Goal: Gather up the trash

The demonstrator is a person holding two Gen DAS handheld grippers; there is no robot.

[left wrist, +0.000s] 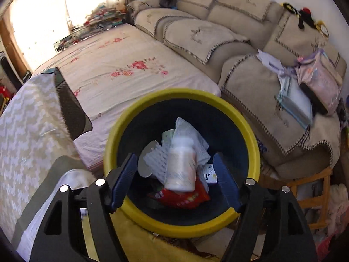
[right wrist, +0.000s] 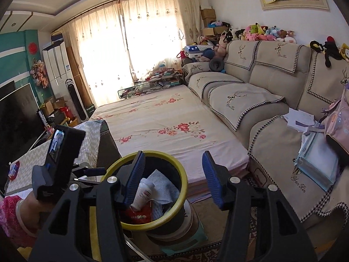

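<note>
A bin with a yellow rim [left wrist: 183, 227] and a dark inside fills the lower middle of the left wrist view. In it lie a white plastic bottle [left wrist: 181, 168], a white paper towel [left wrist: 192, 131], white foam netting [left wrist: 156, 160] and a red wrapper [left wrist: 183, 196]. My left gripper [left wrist: 174, 161] hangs open over the bin mouth; its blue pads stand apart from the bottle on both sides. My right gripper [right wrist: 173, 163] is open and holds nothing, just to the right of the bin [right wrist: 152, 222] and above it. The bottle [right wrist: 142, 194] leans inside the bin.
The bin stands on stacked stools [right wrist: 183, 235] on a patterned rug. Behind it is a bed with a flowered sheet [left wrist: 130, 65], and to the right a beige sofa [left wrist: 218, 32] with papers and a pink backpack [left wrist: 318, 83]. A cloth-covered table [left wrist: 21, 131] is at left. A person's hand [right wrist: 26, 207] grips the left tool.
</note>
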